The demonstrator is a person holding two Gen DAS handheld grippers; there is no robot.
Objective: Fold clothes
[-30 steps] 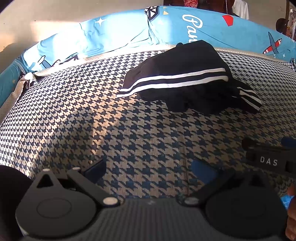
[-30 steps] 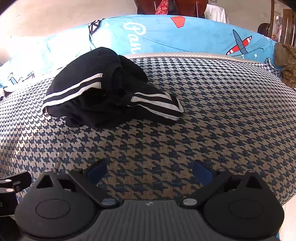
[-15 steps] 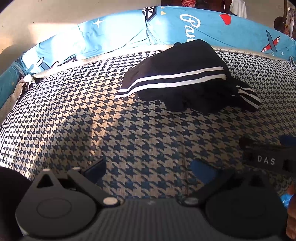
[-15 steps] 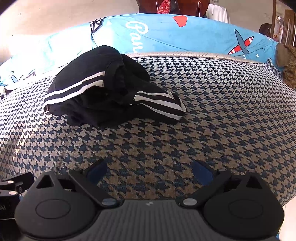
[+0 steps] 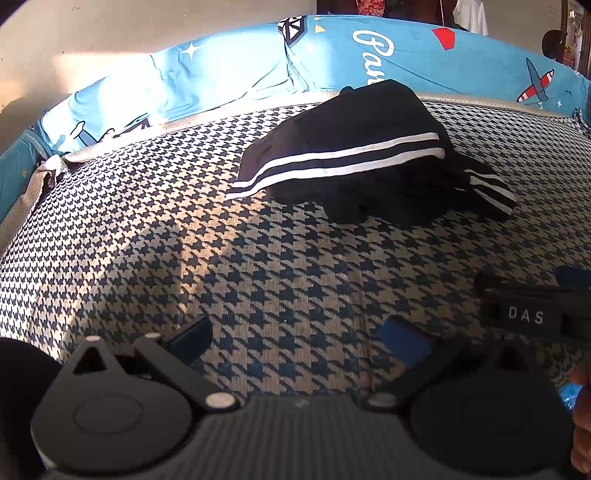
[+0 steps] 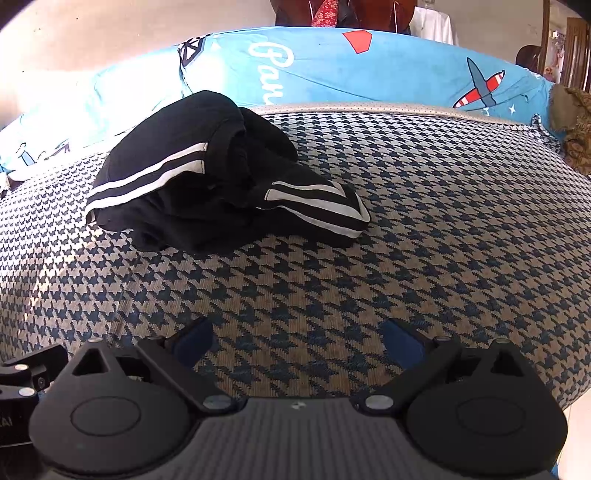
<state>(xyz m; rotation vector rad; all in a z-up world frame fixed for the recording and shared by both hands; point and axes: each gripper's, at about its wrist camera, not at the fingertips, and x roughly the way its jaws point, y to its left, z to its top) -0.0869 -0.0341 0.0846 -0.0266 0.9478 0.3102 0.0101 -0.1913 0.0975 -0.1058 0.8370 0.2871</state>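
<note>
We saw the houndstooth bed cover (image 5: 155, 229) spread wide, a blue printed pillow (image 6: 369, 70) along its far edge. The black striped garment (image 6: 221, 192) lay bunched, perhaps half folded, near that pillow. Left gripper (image 5: 297, 338) and right gripper (image 6: 295, 339) hovered empty, jaws wide apart.

**Hidden, cropped or unreadable parts**

Black garment (image 5: 354, 155) lies bunched; underside and inner folds hidden, so which type of clothing it is can't be told. Script lettering (image 5: 373, 51) on the blue bedding is cut off behind the garment; in the right view the lettering (image 6: 271, 61) is likewise only partly readable. Right gripper (image 5: 532, 314) is cropped by the frame edge in the left view, fingertips out of sight. Fingers (image 5: 581, 424) at the right edge mostly cropped. Brown item (image 6: 572, 125) at the far right, cropped, unidentifiable. Hanging clothes (image 6: 325, 13) at the top cut off.
</note>
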